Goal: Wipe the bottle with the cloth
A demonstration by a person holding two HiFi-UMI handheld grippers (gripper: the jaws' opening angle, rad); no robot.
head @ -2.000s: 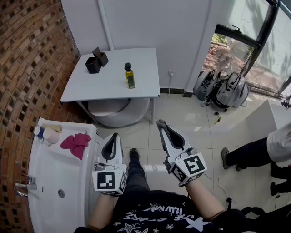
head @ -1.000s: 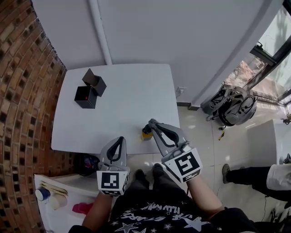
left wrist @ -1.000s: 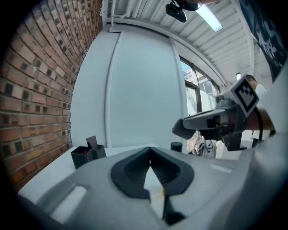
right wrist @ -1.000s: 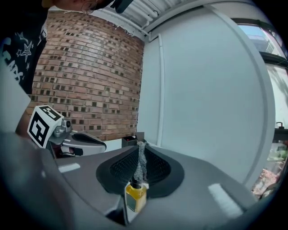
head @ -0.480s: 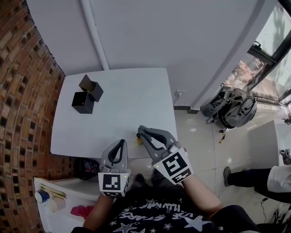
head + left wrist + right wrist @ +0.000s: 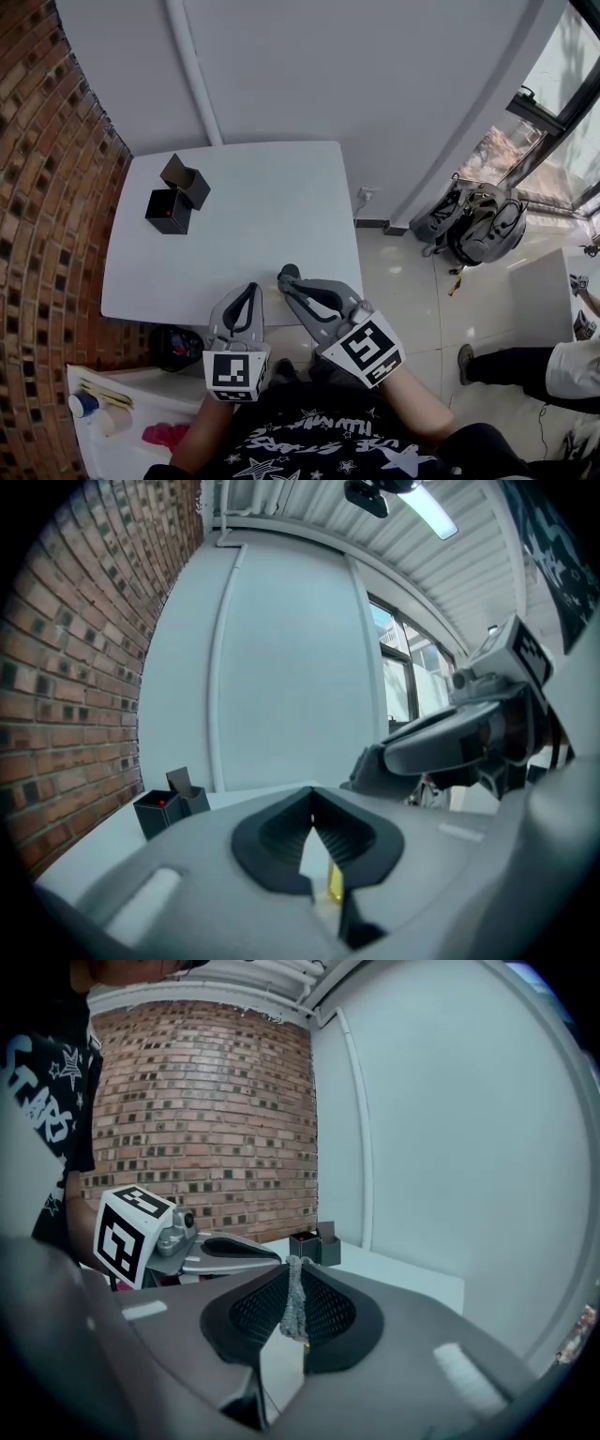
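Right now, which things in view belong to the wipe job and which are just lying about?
Job: bottle, seen past the shut left gripper; grey cloth, pinched in the right gripper.
Lying about: black box on the table; backpacks on the floor; pink rag at the sink.

Bright, even daylight from the window [image 6: 562, 80], sharp, with fisheye-curved edges.

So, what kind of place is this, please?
Probably a small indoor utility corner: a brick wall, a white washbasin beside a white table, and backpacks on a tiled floor.
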